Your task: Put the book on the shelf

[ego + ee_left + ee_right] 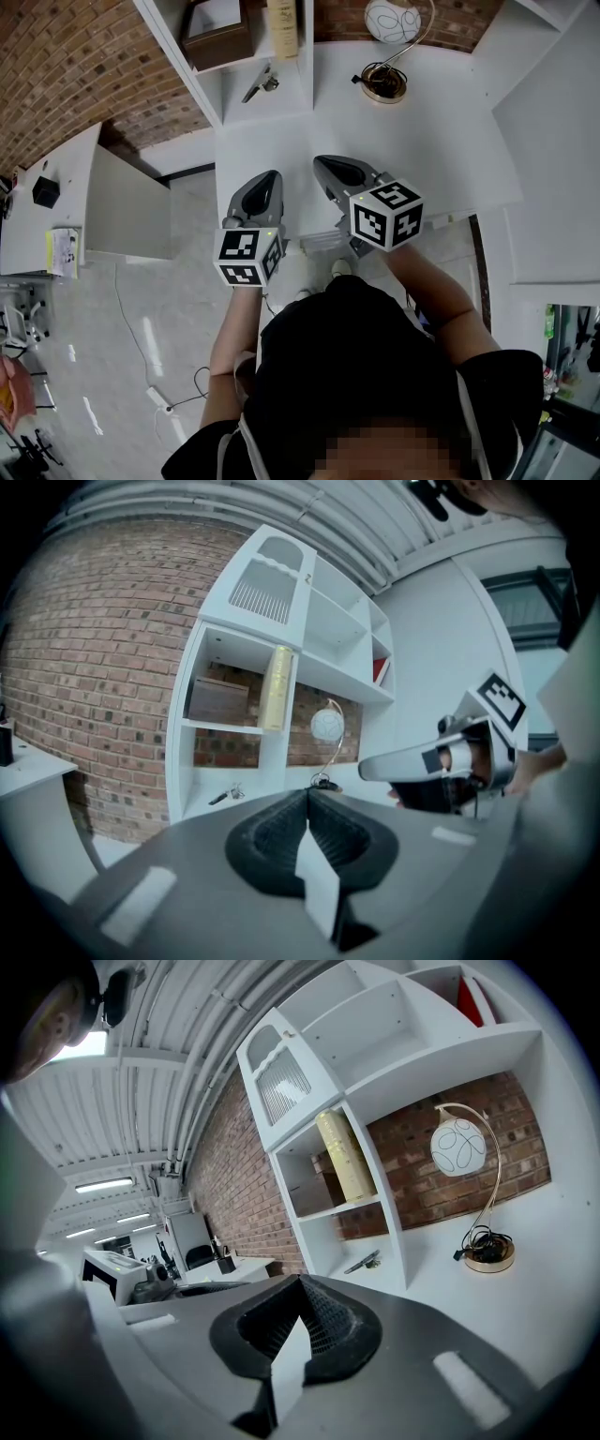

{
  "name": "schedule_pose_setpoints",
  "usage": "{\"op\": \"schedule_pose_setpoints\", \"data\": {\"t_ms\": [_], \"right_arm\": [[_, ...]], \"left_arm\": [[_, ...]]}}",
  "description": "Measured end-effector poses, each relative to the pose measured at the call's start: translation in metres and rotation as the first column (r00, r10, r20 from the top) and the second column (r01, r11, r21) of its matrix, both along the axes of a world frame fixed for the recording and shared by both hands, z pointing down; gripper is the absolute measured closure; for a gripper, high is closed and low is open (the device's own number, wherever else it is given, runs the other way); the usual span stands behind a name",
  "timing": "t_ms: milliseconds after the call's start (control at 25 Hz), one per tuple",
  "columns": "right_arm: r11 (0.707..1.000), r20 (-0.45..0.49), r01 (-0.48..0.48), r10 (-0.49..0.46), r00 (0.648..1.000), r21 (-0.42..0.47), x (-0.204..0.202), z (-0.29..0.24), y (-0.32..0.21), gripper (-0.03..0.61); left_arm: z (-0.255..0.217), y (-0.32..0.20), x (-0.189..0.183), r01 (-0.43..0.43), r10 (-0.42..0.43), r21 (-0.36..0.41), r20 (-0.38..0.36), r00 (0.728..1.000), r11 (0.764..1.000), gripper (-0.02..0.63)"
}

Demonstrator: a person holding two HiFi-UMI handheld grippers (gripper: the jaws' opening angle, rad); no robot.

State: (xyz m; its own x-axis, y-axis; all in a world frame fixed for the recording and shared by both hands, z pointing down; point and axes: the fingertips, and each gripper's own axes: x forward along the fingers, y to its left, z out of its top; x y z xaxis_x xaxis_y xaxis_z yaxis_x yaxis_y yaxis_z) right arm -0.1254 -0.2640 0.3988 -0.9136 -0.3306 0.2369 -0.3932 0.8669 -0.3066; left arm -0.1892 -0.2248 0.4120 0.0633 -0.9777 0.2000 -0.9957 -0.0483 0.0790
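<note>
Over the surface [431, 122], left tongs [271, 177] and right tongs [324, 162] were pressed together, empty; the book [281, 28] seemed on its shelf [220, 726], so only backing away remained.

Ahead of me on the white tabletop [441, 141], the white open shelf unit [211, 80] stands left of the globe-shaded lamp [384, 82]. Inside, a pale upright book [282, 26] stands right of a brown box [217, 37]; metal keys [261, 86] lie one compartment below.

Bright, even indoor light; long white ceiling strip lights [103, 1185] glow in right gripper view. Strong fisheye bending, black corners in gripper views. Near foreground soft; shadows faint.
</note>
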Motion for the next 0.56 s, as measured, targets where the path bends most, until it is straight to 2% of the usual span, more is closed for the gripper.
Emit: {"op": "schedule_pose_setpoints", "data": {"t_ms": [560], "right_arm": [[1.0, -0.017, 0.015, -0.015, 1.0, 0.0, 0.008, 0.002, 0.006, 0.583]], "left_arm": [[-0.004, 0.0, 0.012, -0.011, 0.011, 0.005, -0.002, 1.0, 1.0, 0.606]]}}
